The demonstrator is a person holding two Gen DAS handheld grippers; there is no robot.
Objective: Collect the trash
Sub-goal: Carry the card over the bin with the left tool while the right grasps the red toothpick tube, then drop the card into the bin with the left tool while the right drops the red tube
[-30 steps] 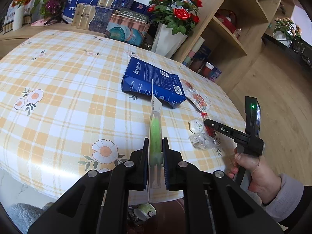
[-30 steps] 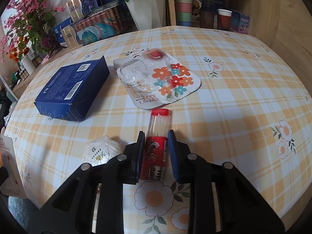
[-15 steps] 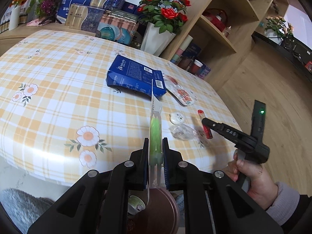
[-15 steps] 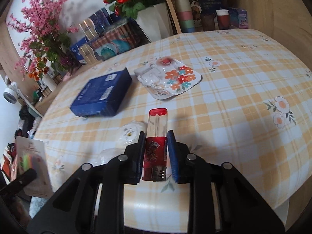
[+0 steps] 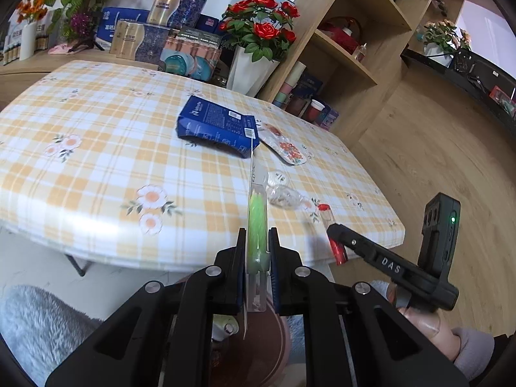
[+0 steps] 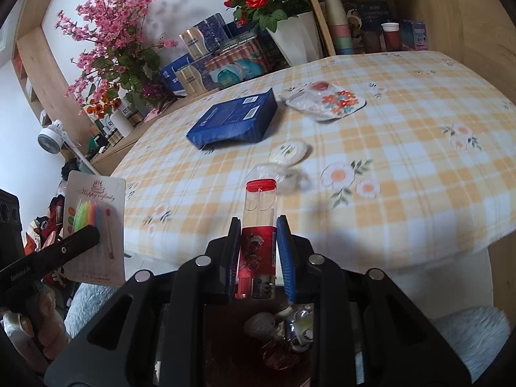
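Red-capped clear tube (image 6: 258,225) sits clamped in our right gripper (image 6: 258,248), and our left gripper (image 5: 258,254) is pinched tight on the candle card (image 5: 257,225), edge-on between the pads. Both loads hang off the near edge of the checked table (image 5: 96,148), right above a dark reddish bin (image 5: 258,351) with a few bits already in it. So we're at the drop-off step, we reckon: next move is lining each piece up over the bin mouth and letting go, card first maybe since it's floppy. Left on the table for later rounds: blue box (image 5: 219,127), floral wrapper (image 5: 288,151), round white lid (image 6: 288,151) and crumpled clear plastic (image 5: 285,196).
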